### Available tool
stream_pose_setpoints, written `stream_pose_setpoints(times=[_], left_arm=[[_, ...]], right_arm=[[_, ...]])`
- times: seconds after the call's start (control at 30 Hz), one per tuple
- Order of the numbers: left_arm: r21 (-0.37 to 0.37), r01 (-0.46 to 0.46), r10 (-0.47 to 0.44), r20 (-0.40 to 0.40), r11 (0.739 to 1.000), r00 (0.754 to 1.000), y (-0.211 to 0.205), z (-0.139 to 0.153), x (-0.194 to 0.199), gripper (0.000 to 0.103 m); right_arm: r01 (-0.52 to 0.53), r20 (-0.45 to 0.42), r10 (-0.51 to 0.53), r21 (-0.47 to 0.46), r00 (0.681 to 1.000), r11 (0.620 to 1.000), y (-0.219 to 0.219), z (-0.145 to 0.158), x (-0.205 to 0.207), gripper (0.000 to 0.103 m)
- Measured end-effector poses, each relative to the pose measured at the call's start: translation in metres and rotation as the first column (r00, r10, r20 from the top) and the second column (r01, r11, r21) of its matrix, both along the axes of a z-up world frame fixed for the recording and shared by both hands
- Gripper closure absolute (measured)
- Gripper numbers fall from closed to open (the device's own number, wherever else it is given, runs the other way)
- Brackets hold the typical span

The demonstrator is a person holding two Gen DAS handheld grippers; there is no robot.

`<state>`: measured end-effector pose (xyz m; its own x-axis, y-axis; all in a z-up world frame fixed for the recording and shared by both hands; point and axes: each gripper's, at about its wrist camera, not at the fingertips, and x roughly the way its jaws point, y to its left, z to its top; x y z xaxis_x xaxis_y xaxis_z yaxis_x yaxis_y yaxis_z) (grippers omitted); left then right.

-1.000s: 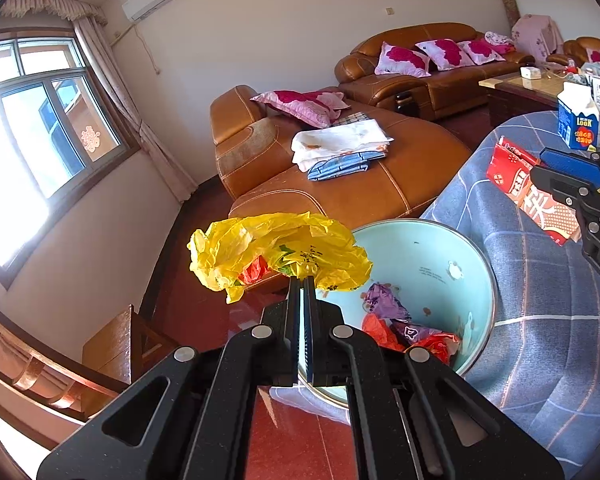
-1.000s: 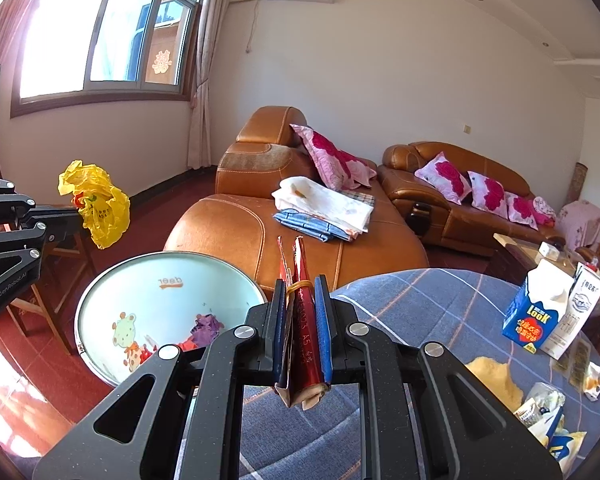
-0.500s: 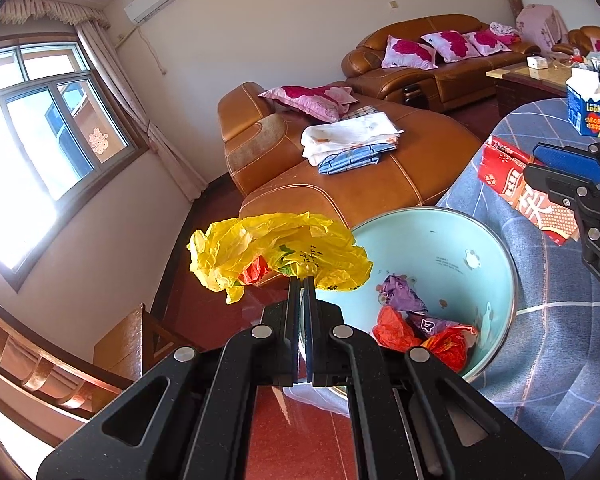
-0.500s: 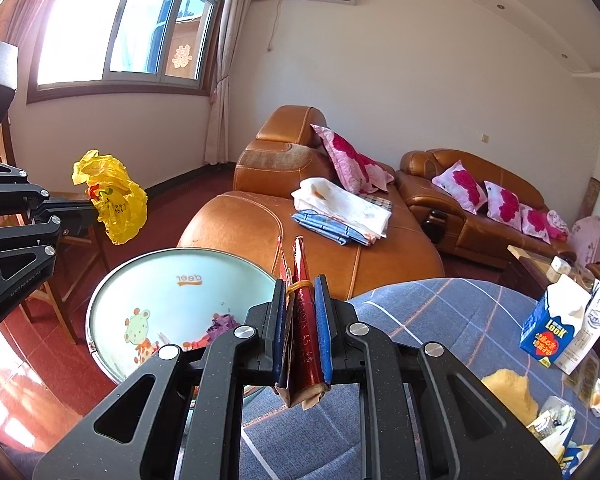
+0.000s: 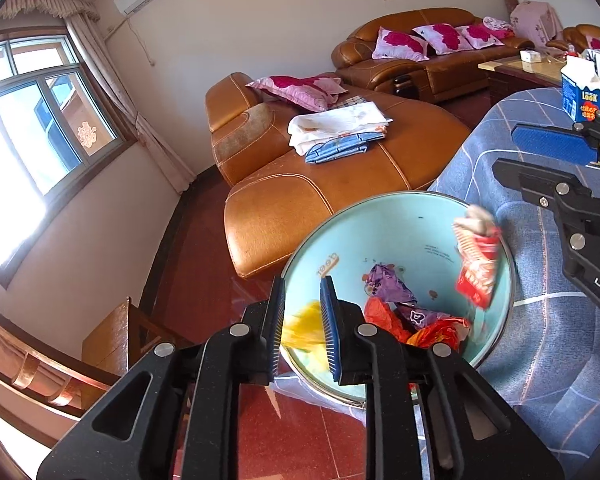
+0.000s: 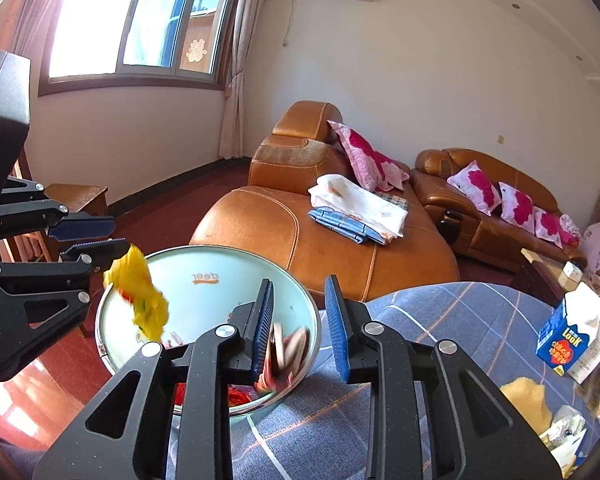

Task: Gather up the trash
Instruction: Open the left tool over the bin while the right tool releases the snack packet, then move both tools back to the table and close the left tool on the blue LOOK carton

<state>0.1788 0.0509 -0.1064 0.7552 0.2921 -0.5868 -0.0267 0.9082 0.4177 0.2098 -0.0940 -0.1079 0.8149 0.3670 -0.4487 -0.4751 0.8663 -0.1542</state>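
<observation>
Trash is dropping into the bin right now: I'm watching the yellow bag falling just inside the bin's rim under my left gripper, and the red wrapper tumbling in beside the table edge. Both sets of fingers have just been opening; left and right gripper are gaping loose, nothing clamped between them. Crumpled purple and red wrappers are sitting at the bin's bottom.

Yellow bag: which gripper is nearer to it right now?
Left. The yellow bag is falling just off the left gripper, whose jaws have just been opening, over the basin. The right gripper stands across the basin, by the table side.
</observation>
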Motion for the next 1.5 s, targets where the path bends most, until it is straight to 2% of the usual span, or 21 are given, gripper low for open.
stream_pose_setpoints(times=[0.03, 0.1, 0.23, 0.3, 0.37, 0.43, 0.6, 0.67, 0.7, 0.77, 0.87, 1.03, 1.17, 1.23, 1.4, 1.5], left_arm=[[-0.002, -0.001, 0.001, 0.001, 1.000, 1.000, 0.001, 0.000, 0.000, 0.079], [-0.003, -0.006, 0.006, 0.011, 1.000, 1.000, 0.002, 0.001, -0.002, 0.062], [-0.018, 0.000, 0.000, 0.030, 1.000, 1.000, 0.001, 0.007, -0.006, 0.056], [-0.026, 0.010, -0.009, 0.045, 1.000, 0.999, -0.003, 0.010, -0.009, 0.046], [-0.029, 0.021, -0.020, 0.052, 0.999, 0.998, -0.009, 0.011, -0.011, 0.042], [-0.042, 0.045, -0.043, 0.052, 0.998, 0.998, -0.017, 0.012, -0.014, 0.040], [-0.077, 0.123, -0.119, 0.057, 0.989, 0.991, -0.050, 0.015, -0.023, 0.029], [-0.076, 0.170, -0.166, 0.059, 0.983, 0.984, -0.070, 0.015, -0.027, 0.025], [-0.075, 0.197, -0.193, 0.058, 0.978, 0.980, -0.082, 0.015, -0.029, 0.023], [-0.086, 0.257, -0.253, 0.057, 0.963, 0.966, -0.107, 0.015, -0.034, 0.020], [-0.101, 0.338, -0.333, 0.061, 0.936, 0.941, -0.144, 0.017, -0.040, 0.014], [-0.099, 0.464, -0.458, 0.084, 0.880, 0.885, -0.208, 0.019, -0.052, 0.008], [-0.111, 0.554, -0.549, 0.078, 0.825, 0.832, -0.250, 0.011, -0.063, 0.006], [-0.116, 0.580, -0.576, 0.069, 0.807, 0.815, -0.265, 0.005, -0.066, 0.006], [-0.122, 0.639, -0.634, 0.081, 0.760, 0.769, -0.289, 0.003, -0.072, 0.006], [-0.109, 0.662, -0.656, 0.092, 0.741, 0.749, -0.304, 0.002, -0.070, 0.006]], right_arm=[[0.003, -0.001, -0.003, 0.002, 1.000, 1.000, 0.000, 0.000, 0.000, 0.074], [0.013, 0.000, -0.013, 0.008, 1.000, 1.000, -0.002, 0.000, 0.000, 0.072], [0.053, -0.003, -0.053, 0.007, 0.999, 0.999, -0.004, 0.001, -0.001, 0.068], [0.084, -0.001, -0.084, -0.002, 0.996, 0.996, -0.010, 0.002, -0.005, 0.067], [0.117, -0.011, -0.117, -0.001, 0.993, 0.993, -0.020, 0.005, -0.010, 0.066], [0.159, -0.013, -0.159, 0.006, 0.987, 0.987, -0.035, 0.008, -0.019, 0.061], [0.297, -0.025, -0.296, 0.038, 0.955, 0.954, -0.088, 0.017, -0.046, 0.056], [0.364, -0.031, -0.363, 0.061, 0.931, 0.929, -0.115, 0.018, -0.062, 0.045], [0.396, -0.034, -0.394, 0.067, 0.918, 0.916, -0.127, 0.018, -0.070, 0.044], [0.470, -0.038, -0.468, 0.071, 0.883, 0.880, -0.155, 0.017, -0.086, 0.041], [0.589, -0.065, -0.586, 0.090, 0.808, 0.803, -0.200, 0.012, -0.109, 0.035], [0.719, -0.102, -0.712, 0.103, 0.695, 0.687, -0.263, 0.000, -0.137, 0.032], [0.758, -0.116, -0.749, 0.111, 0.653, 0.643, -0.290, -0.009, -0.153, 0.028], [0.770, -0.124, -0.760, 0.114, 0.638, 0.628, -0.298, -0.013, -0.159, 0.028], [0.787, -0.141, -0.774, 0.119, 0.617, 0.605, -0.308, -0.020, -0.162, 0.028], [0.792, -0.142, -0.779, 0.120, 0.611, 0.599, -0.311, -0.023, -0.161, 0.028]])
